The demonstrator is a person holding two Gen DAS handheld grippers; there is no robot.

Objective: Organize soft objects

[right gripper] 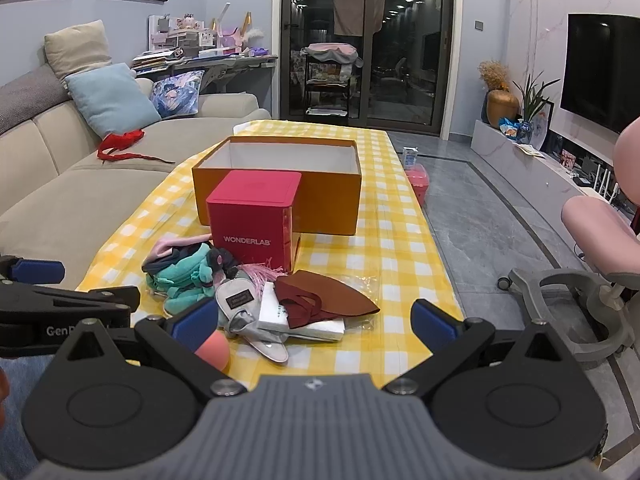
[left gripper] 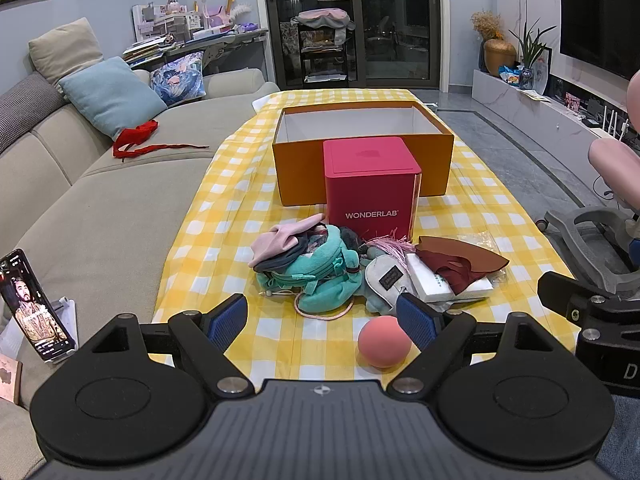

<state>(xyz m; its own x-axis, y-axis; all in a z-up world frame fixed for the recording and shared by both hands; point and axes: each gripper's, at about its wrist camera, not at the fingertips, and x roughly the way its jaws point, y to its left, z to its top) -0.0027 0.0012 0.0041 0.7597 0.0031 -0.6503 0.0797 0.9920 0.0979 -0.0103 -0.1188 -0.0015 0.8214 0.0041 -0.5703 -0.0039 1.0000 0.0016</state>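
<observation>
A heap of soft things lies on the yellow checked tablecloth: a teal plush pouch, a pink cloth, a grey pouch, a maroon and brown cloth on a white packet. A pink ball rests nearest me. Behind stand a red WONDERLAB box and an open orange box. My left gripper is open just before the heap. My right gripper is open and holds nothing.
A beige sofa with cushions and a red ribbon runs along the left. A phone leans at the sofa's near end. A pink office chair stands on the grey floor at right, beside a TV unit.
</observation>
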